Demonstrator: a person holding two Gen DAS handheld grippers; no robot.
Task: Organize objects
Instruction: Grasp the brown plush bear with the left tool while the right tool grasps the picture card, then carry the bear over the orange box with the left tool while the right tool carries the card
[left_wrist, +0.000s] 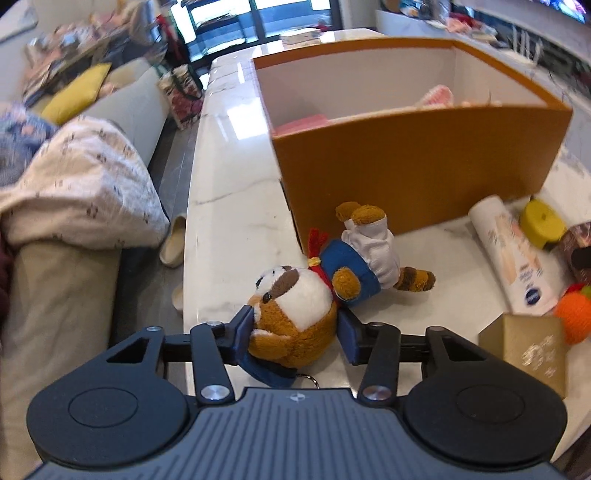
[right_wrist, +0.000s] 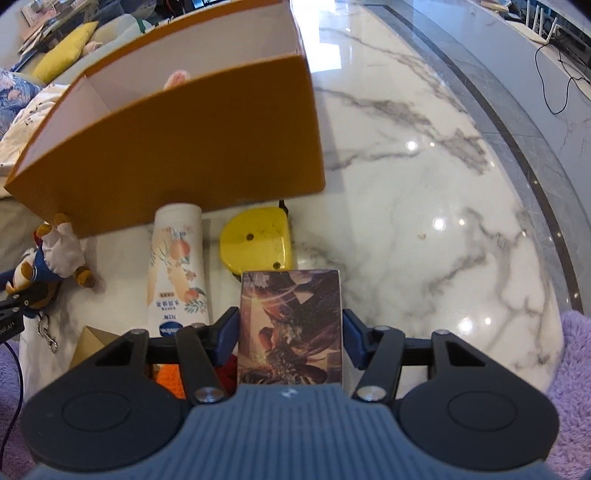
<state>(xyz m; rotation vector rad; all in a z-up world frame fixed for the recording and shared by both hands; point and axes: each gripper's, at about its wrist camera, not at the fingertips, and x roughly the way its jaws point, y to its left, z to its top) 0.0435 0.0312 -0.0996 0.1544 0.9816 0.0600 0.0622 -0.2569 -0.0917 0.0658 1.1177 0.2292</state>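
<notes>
A brown and white plush toy (left_wrist: 295, 295) in a blue jacket lies on the marble table (left_wrist: 229, 184) before an open orange box (left_wrist: 417, 166). My left gripper (left_wrist: 295, 328) is shut on its head, one pad against each side. In the right wrist view, my right gripper (right_wrist: 290, 328) is shut on a small box with a dark fantasy picture (right_wrist: 291, 325), held upright between the pads. The orange box (right_wrist: 184, 140) stands just beyond it. The plush toy (right_wrist: 55, 254) shows at the far left.
Before the orange box lie a white lotion bottle (right_wrist: 179, 266) and a yellow tape measure (right_wrist: 255, 240). A gold carton (left_wrist: 532, 350) and an orange knitted thing (left_wrist: 576, 314) sit nearer. A sofa with a blanket (left_wrist: 74, 177) runs along the table's left edge. Bare marble (right_wrist: 424, 184) spreads right.
</notes>
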